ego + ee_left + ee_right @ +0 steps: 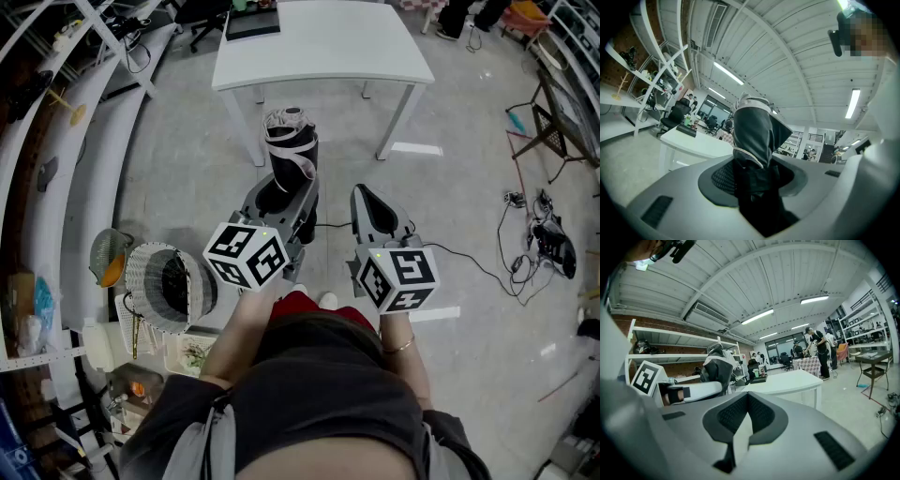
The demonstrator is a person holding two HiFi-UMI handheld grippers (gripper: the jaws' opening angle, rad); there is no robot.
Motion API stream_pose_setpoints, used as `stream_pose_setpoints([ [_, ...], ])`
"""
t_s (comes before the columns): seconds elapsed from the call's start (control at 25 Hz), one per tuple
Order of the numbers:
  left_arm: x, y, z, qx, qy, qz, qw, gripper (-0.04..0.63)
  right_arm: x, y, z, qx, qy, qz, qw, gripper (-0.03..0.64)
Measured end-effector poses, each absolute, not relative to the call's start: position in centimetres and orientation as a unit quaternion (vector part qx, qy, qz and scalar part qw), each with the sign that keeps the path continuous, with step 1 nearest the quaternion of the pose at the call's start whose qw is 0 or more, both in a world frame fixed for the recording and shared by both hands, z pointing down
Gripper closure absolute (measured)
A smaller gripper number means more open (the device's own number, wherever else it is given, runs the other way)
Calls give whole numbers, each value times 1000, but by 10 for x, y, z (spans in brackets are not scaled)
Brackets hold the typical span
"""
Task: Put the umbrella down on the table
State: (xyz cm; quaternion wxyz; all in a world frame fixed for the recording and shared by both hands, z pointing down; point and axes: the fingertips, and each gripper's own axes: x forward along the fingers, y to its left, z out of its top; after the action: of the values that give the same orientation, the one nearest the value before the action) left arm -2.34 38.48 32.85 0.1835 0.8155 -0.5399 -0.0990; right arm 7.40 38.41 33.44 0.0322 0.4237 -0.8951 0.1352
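Note:
My left gripper is shut on a folded black umbrella with white trim, which stands up out of the jaws. In the left gripper view the umbrella fills the gap between the pads of that gripper. The white table stands ahead of both grippers, a short way beyond the umbrella's tip. My right gripper is beside the left one, shut with nothing in it. In the right gripper view its jaws meet at the tip, with the umbrella at left and the table ahead.
A dark flat object lies on the table's far left corner. A white mesh basket sits on the floor at my left, beside long shelves. Cables and a dark chair are at right. People stand far back.

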Motion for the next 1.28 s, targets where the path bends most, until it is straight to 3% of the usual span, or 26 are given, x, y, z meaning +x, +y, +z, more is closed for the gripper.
stream_pose_setpoints([
  [1.28, -140, 382, 340, 795, -541, -157, 225, 410, -3, 359, 350, 426, -890, 160, 27, 598],
])
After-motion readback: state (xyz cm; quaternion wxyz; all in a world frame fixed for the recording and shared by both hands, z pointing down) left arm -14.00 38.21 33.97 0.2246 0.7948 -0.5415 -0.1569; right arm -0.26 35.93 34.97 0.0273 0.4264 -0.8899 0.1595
